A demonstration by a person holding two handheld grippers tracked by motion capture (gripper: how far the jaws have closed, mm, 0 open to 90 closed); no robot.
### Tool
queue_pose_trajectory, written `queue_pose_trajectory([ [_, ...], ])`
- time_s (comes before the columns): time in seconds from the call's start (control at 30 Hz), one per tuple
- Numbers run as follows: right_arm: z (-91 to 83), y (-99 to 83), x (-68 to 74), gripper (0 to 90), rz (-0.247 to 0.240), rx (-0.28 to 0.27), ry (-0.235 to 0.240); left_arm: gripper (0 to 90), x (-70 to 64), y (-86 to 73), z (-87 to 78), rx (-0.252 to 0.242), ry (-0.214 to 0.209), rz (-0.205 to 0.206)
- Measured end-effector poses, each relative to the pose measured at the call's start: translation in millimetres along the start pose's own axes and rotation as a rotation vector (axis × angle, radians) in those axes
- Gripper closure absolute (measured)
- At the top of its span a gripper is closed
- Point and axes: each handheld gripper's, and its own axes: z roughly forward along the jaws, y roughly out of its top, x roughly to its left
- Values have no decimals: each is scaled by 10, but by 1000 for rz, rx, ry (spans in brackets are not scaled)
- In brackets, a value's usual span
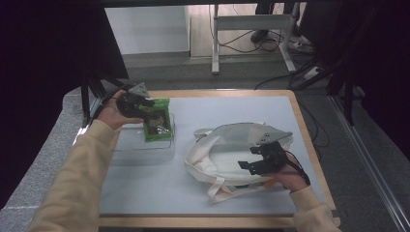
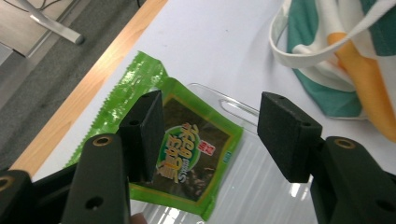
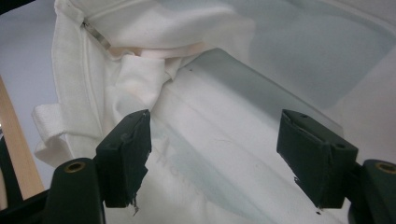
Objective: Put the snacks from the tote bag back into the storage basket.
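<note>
Left gripper [image 1: 145, 104] at far left, right gripper [image 1: 251, 162] nearer right, both with jaws spread wide

High cam overhead, forward-down; gripper cams close over table [image 1: 217, 108]

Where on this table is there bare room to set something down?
Free: the blue mat's far stretch beyond the tote bag, and the near strip in front of the clear tray. Crowded: the left, around the green snack packet, and the right, under the bag.
</note>
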Motion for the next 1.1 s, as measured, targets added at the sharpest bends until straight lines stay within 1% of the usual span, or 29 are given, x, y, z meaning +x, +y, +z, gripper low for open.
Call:
queue_pose_trajectory([
  [0.07,-20,-3,1,263,4,-7,-2,413,-32,-5,-22,-7,-7,-5],
  [0.2,-48,4,4,263,7,-17,-6,412,-138,-30,-79,-24,-13,-11],
  [0.23,-48,4,4,263,7,-17,-6,413,-138,-30,-79,-24,-13,-11],
  [0.33,-44,1,1,263,8,-13,-7,411,-266,-63,-132,-38,-20,-16],
  [0.47,-53,-3,-7,263,11,-17,-8,409,-404,-98,-165,-54,-37,-30],
  [0.57,-65,-9,-17,263,16,-19,-9,409,-516,-122,-160,-67,-51,-38],
  [0.77,-98,-24,-33,263,18,-25,-17,408,-777,-185,-134,-113,-86,-62],
  [0.8,-103,-25,-31,263,19,-27,-17,409,-777,-185,-134,-113,-86,-62],
  [0.83,-107,-27,-29,263,20,-26,-16,407,-857,-212,-124,-121,-95,-69],
  [0.87,-111,-29,-28,263,20,-28,-17,407,-895,-227,-120,-126,-100,-76],
  [0.9,-111,-29,-28,263,20,-28,-17,407,-895,-227,-120,-126,-100,-76],
  [0.93,-118,-34,-30,263,18,-28,-18,407,-965,-258,-116,-131,-101,-77],
  [1.0,-126,-39,-32,263,18,-29,-19,403,-1019,-286,-112,-142,-118,-86],
  [1.1,-134,-45,-38,263,20,-30,-21,400,-1107,-331,-92,-142,-111,-100],
])
